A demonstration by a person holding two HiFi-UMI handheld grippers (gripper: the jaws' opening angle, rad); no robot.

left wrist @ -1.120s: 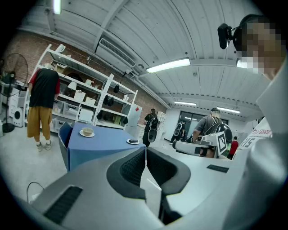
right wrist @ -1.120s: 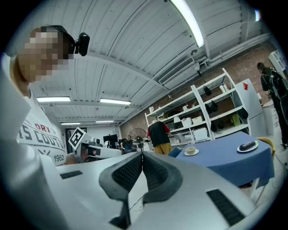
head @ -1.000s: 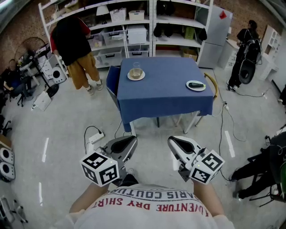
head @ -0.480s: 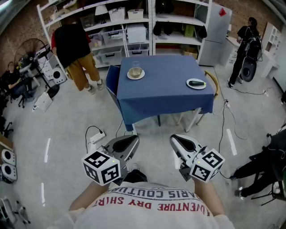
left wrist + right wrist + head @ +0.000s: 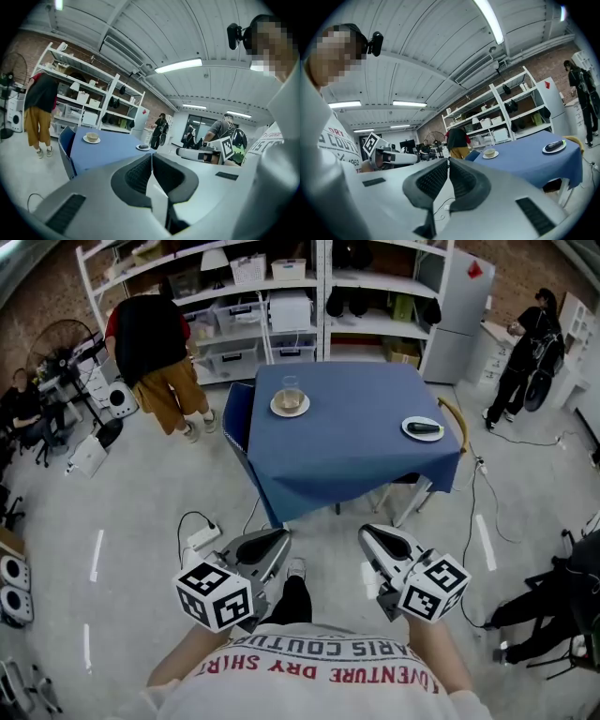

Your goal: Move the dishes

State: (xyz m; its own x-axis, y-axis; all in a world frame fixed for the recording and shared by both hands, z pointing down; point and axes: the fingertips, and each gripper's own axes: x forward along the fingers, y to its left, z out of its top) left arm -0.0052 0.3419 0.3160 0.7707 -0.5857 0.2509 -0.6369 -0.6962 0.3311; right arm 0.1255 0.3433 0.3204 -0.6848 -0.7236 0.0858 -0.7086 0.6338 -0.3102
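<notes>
Left gripper, right gripper: jaws pressed together, nothing between them, both held well short of the desk.
Dishes: saucer with cup near the desk's far left; plate bearing a dark item, right edge.
Step, judged: approach.
Next: reach the desk, spread the jaws, take a rim.

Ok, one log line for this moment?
left gripper: shut, empty | right gripper: shut, empty | table: ahead, not reached | cup plate: far left | dark-item plate: right edge | both untouched
</notes>
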